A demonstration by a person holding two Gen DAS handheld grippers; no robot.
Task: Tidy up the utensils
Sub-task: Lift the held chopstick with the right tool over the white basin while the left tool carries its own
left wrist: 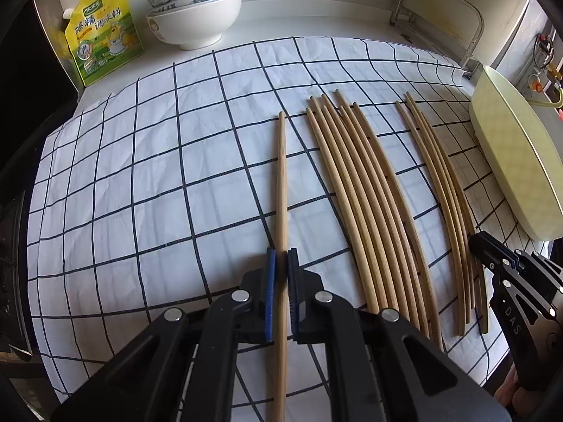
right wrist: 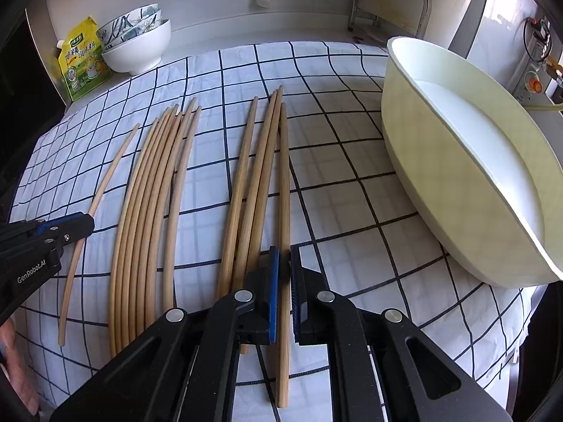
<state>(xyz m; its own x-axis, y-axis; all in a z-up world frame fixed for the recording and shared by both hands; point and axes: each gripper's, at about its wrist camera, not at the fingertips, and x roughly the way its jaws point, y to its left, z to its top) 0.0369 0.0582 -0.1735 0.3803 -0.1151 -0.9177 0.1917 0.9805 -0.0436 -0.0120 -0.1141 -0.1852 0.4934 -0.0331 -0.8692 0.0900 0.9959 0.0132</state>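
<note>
Bamboo chopsticks lie lengthwise on a blue-checked white cloth. My left gripper is shut on a single chopstick that lies apart, left of the rest. In the right wrist view that same gripper shows at the left edge, pinching its chopstick. A tight bundle of several chopsticks lies in the middle. My right gripper is shut on the rightmost chopstick of a smaller group. In the left wrist view it appears beside that group.
A cream oval basin stands on the cloth's right side, close to the right gripper. At the back left are stacked bowls and a yellow seasoning pouch. A metal rack stands at the back right.
</note>
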